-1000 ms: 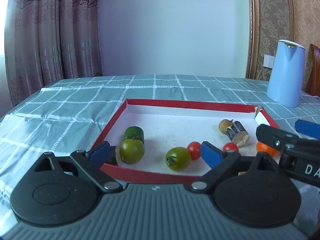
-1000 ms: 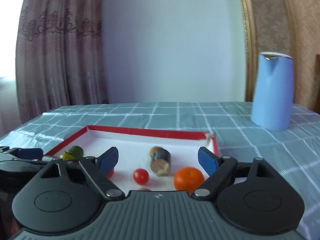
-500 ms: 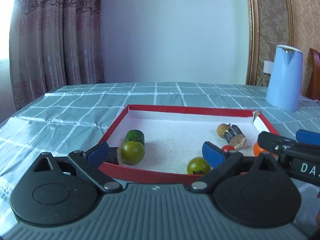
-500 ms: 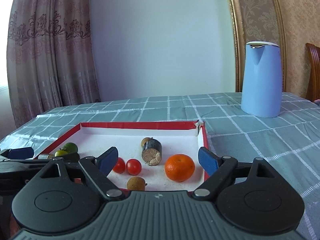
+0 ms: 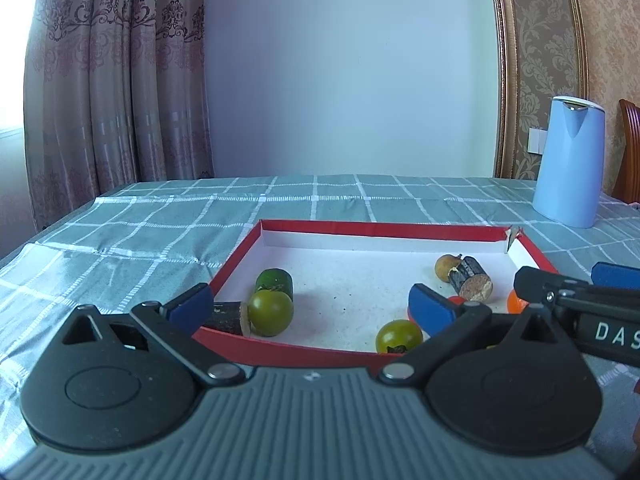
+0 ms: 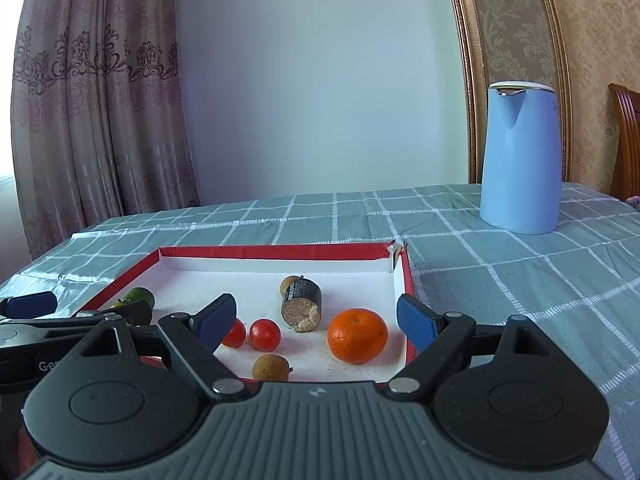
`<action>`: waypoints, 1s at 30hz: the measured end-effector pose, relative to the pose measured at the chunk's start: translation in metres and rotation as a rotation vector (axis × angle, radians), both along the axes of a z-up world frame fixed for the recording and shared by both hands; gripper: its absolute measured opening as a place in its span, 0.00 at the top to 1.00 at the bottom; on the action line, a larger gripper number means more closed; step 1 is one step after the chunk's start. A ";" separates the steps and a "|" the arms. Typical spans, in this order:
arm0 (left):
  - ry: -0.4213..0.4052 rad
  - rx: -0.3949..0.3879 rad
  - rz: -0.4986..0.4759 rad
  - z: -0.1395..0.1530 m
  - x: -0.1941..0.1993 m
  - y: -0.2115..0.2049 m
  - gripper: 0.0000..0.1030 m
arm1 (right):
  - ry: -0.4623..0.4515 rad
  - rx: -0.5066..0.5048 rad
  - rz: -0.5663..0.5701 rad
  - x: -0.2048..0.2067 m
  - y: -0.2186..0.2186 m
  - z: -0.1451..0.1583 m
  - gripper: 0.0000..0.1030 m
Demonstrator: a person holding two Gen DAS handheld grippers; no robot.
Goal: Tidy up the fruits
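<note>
Both tongs, left point(image 5: 310, 306) and right point(image 6: 316, 318), gape empty at the near rim of the shallow red-edged cardboard tray point(image 6: 276, 251), lower centre of frame, likely choosing a piece. The round orange mandarin point(image 6: 357, 335) lies between the right pads.

Place: a home dining room — lived-in, not a lab
Table point(image 6: 520, 280): teal checked cloth
Window side: patterned curtains point(image 6: 92, 120)
Wall: damask wallpaper point(image 6: 592, 20), gilt frame point(image 6: 464, 80)
Far right corner: blue kettle point(image 6: 518, 160) — wooden chair point(image 6: 626, 140) behind
</note>
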State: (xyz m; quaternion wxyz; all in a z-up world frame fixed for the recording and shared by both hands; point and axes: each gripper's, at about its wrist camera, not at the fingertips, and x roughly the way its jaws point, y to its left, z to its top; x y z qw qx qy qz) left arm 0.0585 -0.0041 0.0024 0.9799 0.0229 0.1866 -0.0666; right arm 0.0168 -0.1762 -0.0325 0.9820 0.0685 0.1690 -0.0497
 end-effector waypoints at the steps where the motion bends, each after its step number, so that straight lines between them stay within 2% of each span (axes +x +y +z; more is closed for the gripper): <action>1: 0.001 -0.003 0.000 0.000 0.000 0.001 0.00 | 0.000 0.001 -0.003 -0.001 0.000 0.000 0.15; 5: -0.006 -0.006 0.005 -0.001 -0.004 0.002 0.00 | -0.004 0.026 -0.005 -0.004 -0.003 0.000 0.15; 18: -0.023 0.036 0.019 0.000 -0.021 0.001 0.00 | -0.001 0.022 -0.001 -0.004 -0.003 -0.001 0.15; 22: 0.001 0.031 -0.006 -0.002 -0.032 0.008 0.00 | -0.008 0.019 0.007 -0.006 -0.002 0.000 0.14; 26: 0.015 0.029 -0.017 -0.010 -0.042 0.018 0.00 | -0.016 0.044 0.042 -0.010 -0.004 0.000 0.14; 30: 0.035 0.078 -0.021 -0.016 -0.047 0.018 0.00 | 0.023 0.101 0.110 -0.019 -0.009 -0.003 0.14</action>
